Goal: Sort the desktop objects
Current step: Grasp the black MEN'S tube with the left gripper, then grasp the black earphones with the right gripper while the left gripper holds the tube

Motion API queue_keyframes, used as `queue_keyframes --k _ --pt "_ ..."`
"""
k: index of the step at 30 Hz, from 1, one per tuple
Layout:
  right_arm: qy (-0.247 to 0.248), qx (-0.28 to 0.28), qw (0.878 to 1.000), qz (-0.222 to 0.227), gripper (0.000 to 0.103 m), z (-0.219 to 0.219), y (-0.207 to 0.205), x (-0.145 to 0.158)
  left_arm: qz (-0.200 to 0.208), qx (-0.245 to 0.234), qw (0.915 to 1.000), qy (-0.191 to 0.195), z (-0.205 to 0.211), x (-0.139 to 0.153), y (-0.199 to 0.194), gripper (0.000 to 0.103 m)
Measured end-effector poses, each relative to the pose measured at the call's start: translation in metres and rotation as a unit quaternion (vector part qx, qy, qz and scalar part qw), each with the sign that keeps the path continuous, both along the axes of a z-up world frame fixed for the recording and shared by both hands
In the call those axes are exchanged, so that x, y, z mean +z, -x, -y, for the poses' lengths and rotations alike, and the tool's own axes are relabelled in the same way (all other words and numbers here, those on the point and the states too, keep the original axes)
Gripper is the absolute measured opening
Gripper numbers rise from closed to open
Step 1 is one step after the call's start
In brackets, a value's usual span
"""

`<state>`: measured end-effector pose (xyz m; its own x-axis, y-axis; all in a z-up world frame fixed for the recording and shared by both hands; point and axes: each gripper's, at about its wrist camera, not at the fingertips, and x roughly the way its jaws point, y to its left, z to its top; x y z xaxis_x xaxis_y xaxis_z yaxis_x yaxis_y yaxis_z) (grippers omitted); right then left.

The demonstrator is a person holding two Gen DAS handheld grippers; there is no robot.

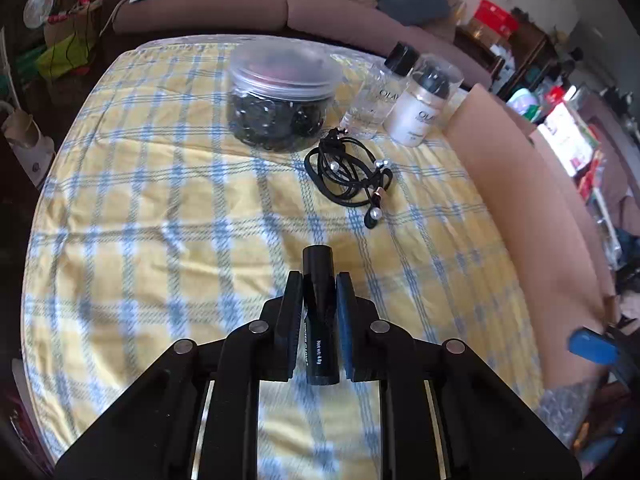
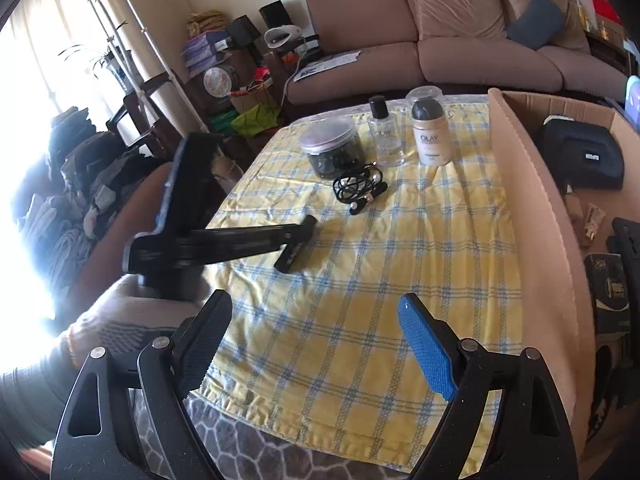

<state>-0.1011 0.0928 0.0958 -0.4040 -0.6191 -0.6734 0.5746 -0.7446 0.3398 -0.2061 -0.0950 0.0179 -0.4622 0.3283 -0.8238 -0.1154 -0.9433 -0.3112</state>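
Note:
My left gripper [image 1: 319, 276] is shut on a slim black tube [image 1: 320, 320] with white print, which lies lengthwise between the pads just above the yellow and blue checked cloth [image 1: 160, 208]. In the right wrist view the left gripper [image 2: 298, 240] reaches in from the left, with the tube [image 2: 290, 262] at the cloth. My right gripper [image 2: 314, 300] stands open over the near edge with nothing between its fingers. Farther back are a clear jar of dark hair ties [image 1: 280, 96], a bundle of black hair bands with pearls [image 1: 352, 172], a clear Olay bottle [image 1: 376, 96] and a cream Olay pump bottle [image 1: 420, 112].
A tall open cardboard box [image 2: 532, 184] stands along the table's right side, with a black case [image 2: 580, 156] and other items inside. A brown sofa [image 2: 440, 60] runs behind the table. Cluttered shelves and bags fill the far left.

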Motion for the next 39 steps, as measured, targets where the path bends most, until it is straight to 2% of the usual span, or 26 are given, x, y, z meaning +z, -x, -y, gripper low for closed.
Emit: queue_keyframes --k 10,13,18,24,28,30,31,33,34,35,37,39 --pt "-0.004 0.009 1.0 -0.014 0.087 0.013 0.003 -0.007 -0.008 0.018 0.9944 -0.104 0.049 0.037 -0.047 0.015" --pt "0.001 -0.003 1.0 -0.005 0.087 0.021 0.022 -0.012 -0.012 0.024 0.991 -0.131 0.061 0.039 -0.048 0.015" --pt "-0.043 -0.016 0.998 -0.043 0.089 0.056 0.082 -0.012 0.013 0.041 0.9782 -0.203 0.082 0.026 -0.04 0.015" --pt "-0.109 0.011 0.993 -0.045 0.089 0.107 0.149 -0.033 0.008 0.057 0.9751 -0.214 0.093 0.026 -0.028 0.015" --pt "-0.124 0.032 0.991 -0.024 0.089 0.127 0.17 -0.051 0.002 0.059 0.9742 -0.218 0.094 0.028 -0.02 0.015" --pt "-0.153 0.037 0.987 -0.021 0.089 0.134 0.175 -0.06 0.001 0.058 0.9743 -0.217 0.093 0.029 -0.017 0.015" --pt "-0.167 0.037 0.985 -0.02 0.086 0.136 0.175 -0.065 0.001 0.058 0.9745 -0.217 0.094 0.028 -0.017 0.015" --pt "-0.185 0.045 0.982 -0.016 0.069 0.138 0.174 -0.075 0.004 0.058 0.9744 -0.217 0.093 0.026 -0.015 0.015" --pt "-0.194 0.041 0.98 -0.03 0.058 0.138 0.172 -0.075 0.005 0.058 0.9744 -0.217 0.093 0.025 -0.014 0.015" --pt "-0.192 0.041 0.98 -0.041 0.034 0.135 0.169 -0.073 0.006 0.059 0.9743 -0.217 0.093 0.024 -0.014 0.015" --pt "-0.182 0.036 0.982 -0.036 0.017 0.13 0.168 -0.07 0.005 0.06 0.9744 -0.217 0.093 0.024 -0.014 0.015" --pt "-0.176 0.036 0.983 -0.037 0.013 0.125 0.165 -0.067 0.004 0.06 0.9746 -0.216 0.092 0.024 -0.015 0.015"
